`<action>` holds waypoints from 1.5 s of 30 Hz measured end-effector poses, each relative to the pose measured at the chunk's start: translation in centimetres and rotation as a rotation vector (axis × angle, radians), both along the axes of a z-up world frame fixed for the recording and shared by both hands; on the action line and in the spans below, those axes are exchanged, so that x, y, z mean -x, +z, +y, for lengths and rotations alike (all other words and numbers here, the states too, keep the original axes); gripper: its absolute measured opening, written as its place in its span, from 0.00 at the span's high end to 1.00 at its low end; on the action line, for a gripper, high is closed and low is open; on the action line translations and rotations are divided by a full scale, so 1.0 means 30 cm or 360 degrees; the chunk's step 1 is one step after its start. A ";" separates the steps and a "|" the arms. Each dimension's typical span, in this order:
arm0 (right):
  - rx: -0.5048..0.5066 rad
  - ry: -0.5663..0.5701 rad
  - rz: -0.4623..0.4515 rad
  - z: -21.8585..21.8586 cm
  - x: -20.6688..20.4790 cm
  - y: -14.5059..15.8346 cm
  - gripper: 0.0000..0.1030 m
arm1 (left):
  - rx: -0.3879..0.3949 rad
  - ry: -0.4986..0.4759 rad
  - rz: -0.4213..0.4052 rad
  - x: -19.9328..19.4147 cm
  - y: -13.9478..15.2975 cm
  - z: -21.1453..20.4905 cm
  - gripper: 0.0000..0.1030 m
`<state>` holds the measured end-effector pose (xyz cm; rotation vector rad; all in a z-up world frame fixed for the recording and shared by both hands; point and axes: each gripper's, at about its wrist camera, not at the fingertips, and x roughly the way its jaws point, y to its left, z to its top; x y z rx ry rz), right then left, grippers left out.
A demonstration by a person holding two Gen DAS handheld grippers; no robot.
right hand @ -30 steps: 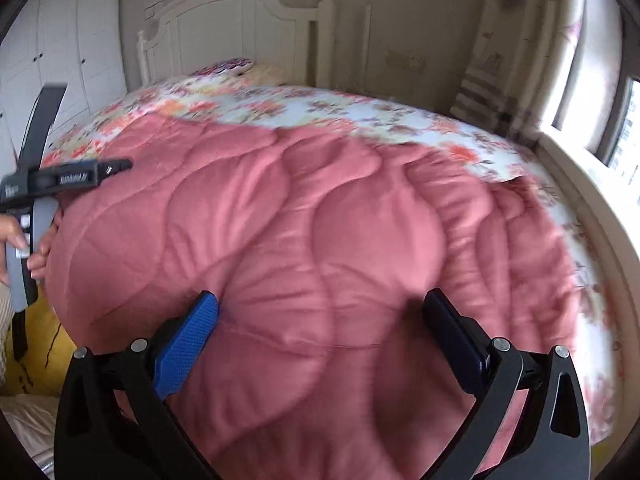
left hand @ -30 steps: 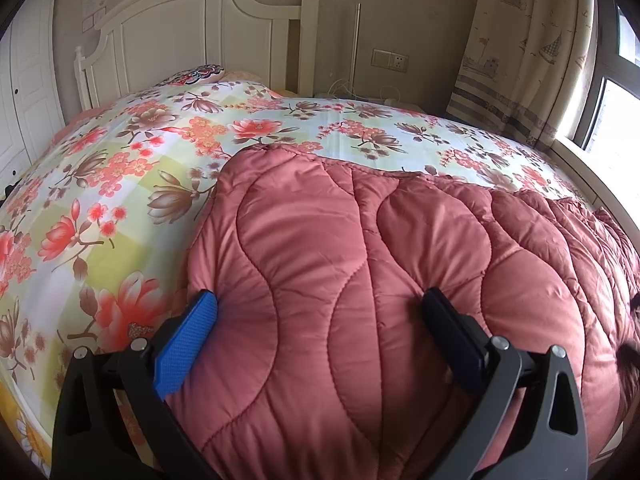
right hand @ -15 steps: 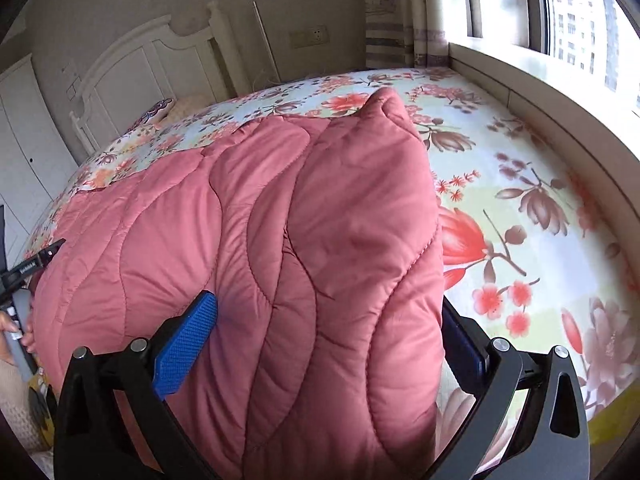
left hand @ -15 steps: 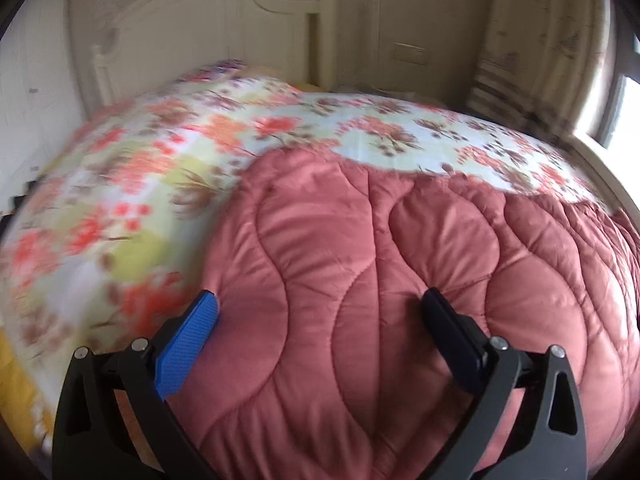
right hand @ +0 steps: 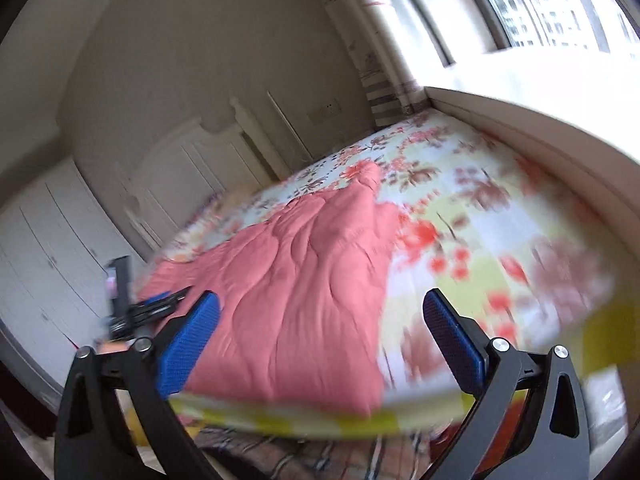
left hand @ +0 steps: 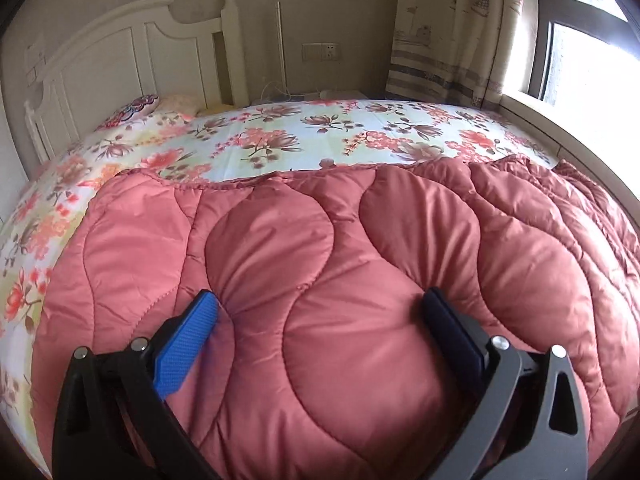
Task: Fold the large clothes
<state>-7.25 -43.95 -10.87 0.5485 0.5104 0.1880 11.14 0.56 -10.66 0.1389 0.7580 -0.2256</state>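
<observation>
Quilt (left hand: 344, 288): a pink quilted one is lying across the near part of the bed, its stitched far edge running side to side, its right end bunching into folds toward the window.
Left gripper (left hand: 320, 312): its jaws are standing wide, a puffed fold of the quilt bulging up between them; both pads are sinking into the fabric at their tips.
Sheet (left hand: 320, 136): a floral one is showing beyond the quilt and along its left side.
Pillow (left hand: 136, 110): a patterned one is lying by the headboard.
Headboard (left hand: 132, 56): white, standing against the far wall.
Curtain (left hand: 452, 28): hanging beside the window (left hand: 588, 52), which is letting in bright light.
</observation>
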 end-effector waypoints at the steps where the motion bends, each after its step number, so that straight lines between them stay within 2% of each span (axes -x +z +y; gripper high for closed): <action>1: -0.0054 0.0008 0.0016 -0.013 0.038 -0.025 0.12 | -0.0004 0.0000 -0.0007 0.004 -0.001 0.000 0.02; 2: -0.0092 0.0007 0.0038 -0.019 0.066 -0.051 0.17 | -0.0001 0.0003 -0.0009 0.004 -0.002 0.002 0.02; 5: -0.0169 0.0080 0.0173 0.007 0.075 -0.133 0.21 | 0.0001 0.0002 -0.0008 0.009 -0.002 0.002 0.02; 8: -0.0191 0.0190 0.0237 0.064 0.047 -0.186 0.24 | 0.0008 -0.0003 -0.0002 0.017 -0.001 -0.001 0.02; 12: -0.0164 0.0277 0.0223 0.130 -0.016 -0.185 0.24 | 0.0022 -0.0014 0.0005 0.009 -0.003 0.002 0.02; 17: -0.0187 0.0301 0.0167 0.172 -0.095 -0.171 0.24 | 0.0043 -0.0028 0.0027 -0.006 -0.006 0.009 0.02; 21: -0.0296 0.0308 0.0166 0.203 -0.184 -0.179 0.19 | 0.0047 -0.0032 0.0028 -0.009 -0.008 0.007 0.02; 23: -0.0265 0.0228 0.0153 0.242 -0.223 -0.150 0.06 | 0.0047 -0.0028 0.0024 -0.010 -0.009 0.008 0.02; 26: -0.0145 0.0239 0.0124 0.325 -0.284 -0.105 0.05 | 0.0050 -0.0026 0.0013 -0.008 -0.008 0.009 0.02; 28: -0.0048 0.0116 0.0125 0.368 -0.321 -0.082 0.05 | 0.0048 -0.0010 0.0000 -0.004 -0.006 0.009 0.02; 30: -0.0122 0.0055 0.0109 0.374 -0.359 -0.081 0.07 | 0.0041 0.0014 -0.0015 -0.001 -0.005 0.009 0.02; 31: -0.0196 0.0055 0.0068 0.362 -0.367 -0.085 0.10 | 0.0040 0.0027 -0.0021 -0.003 -0.004 0.010 0.02; 32: -0.0284 0.0072 -0.0009 0.343 -0.370 -0.093 0.27 | 0.0040 0.0037 -0.0026 -0.006 -0.003 0.010 0.02; 33: -0.0310 0.0071 -0.0055 0.324 -0.368 -0.098 0.49 | 0.0042 0.0041 -0.0028 -0.009 -0.002 0.012 0.02; 35: -0.0314 0.0060 -0.0126 0.296 -0.353 -0.096 0.59 | 0.0042 -0.0004 -0.0045 -0.021 0.004 -0.002 0.02; 38: -0.0180 0.0021 -0.0253 0.310 -0.293 -0.072 0.62 | -0.0044 -0.0102 -0.0052 -0.051 0.013 -0.065 0.02; 40: -0.0149 0.0004 -0.0283 0.301 -0.276 -0.055 0.62 | -0.0098 -0.0118 -0.0044 -0.068 0.046 -0.109 0.02; 44: -0.0087 0.0001 -0.0289 0.262 -0.270 -0.049 0.62 | 0.0015 -0.0131 -0.0102 -0.082 0.176 -0.180 0.02; 45: -0.0088 0.0002 -0.0291 0.253 -0.266 -0.050 0.62 | -0.0059 -0.0098 -0.0116 -0.100 0.198 -0.224 0.02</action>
